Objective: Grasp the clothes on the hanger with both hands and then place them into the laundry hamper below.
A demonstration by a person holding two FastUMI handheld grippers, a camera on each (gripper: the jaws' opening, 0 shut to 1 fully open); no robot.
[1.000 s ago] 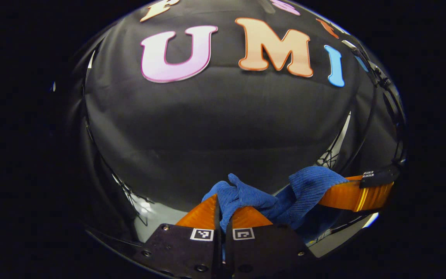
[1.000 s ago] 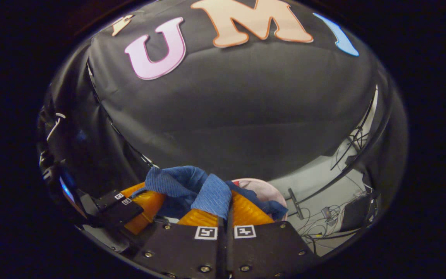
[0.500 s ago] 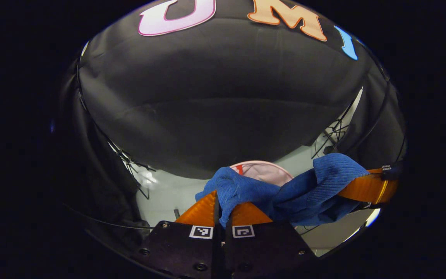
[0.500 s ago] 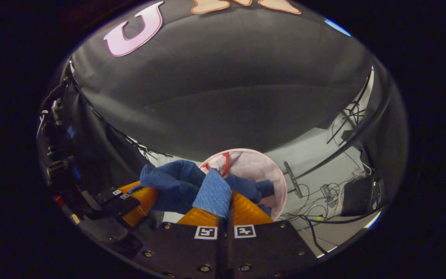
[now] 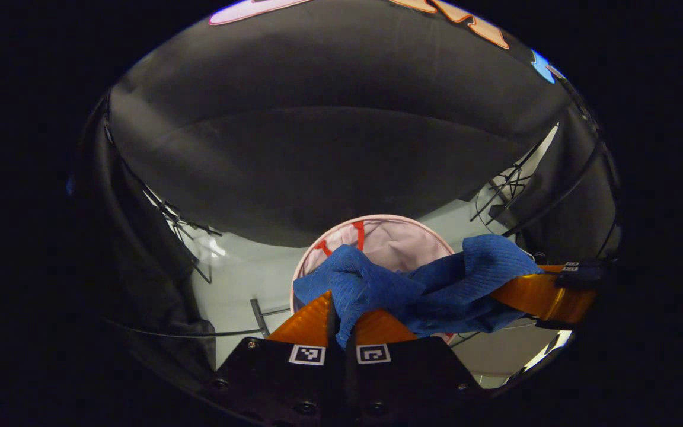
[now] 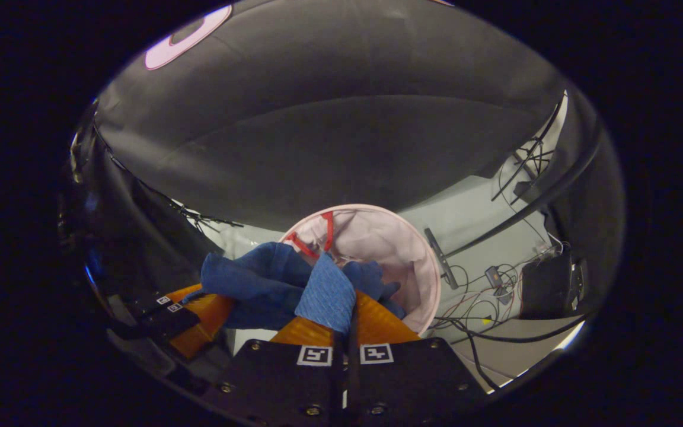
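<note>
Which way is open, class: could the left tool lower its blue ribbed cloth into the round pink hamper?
Probably yes: the left tool, shut on the blue ribbed cloth, hangs above the round pink hamper; nothing lies between.

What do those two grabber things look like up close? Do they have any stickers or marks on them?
Each gripper is a dark, flat, blocky body with small round screws along its front. The left gripper wears two little square stickers with black-and-white block patterns, one behind each finger. The right gripper has the same pair. The fingers narrow to wedge-shaped points and their surface looks ribbed.
</note>
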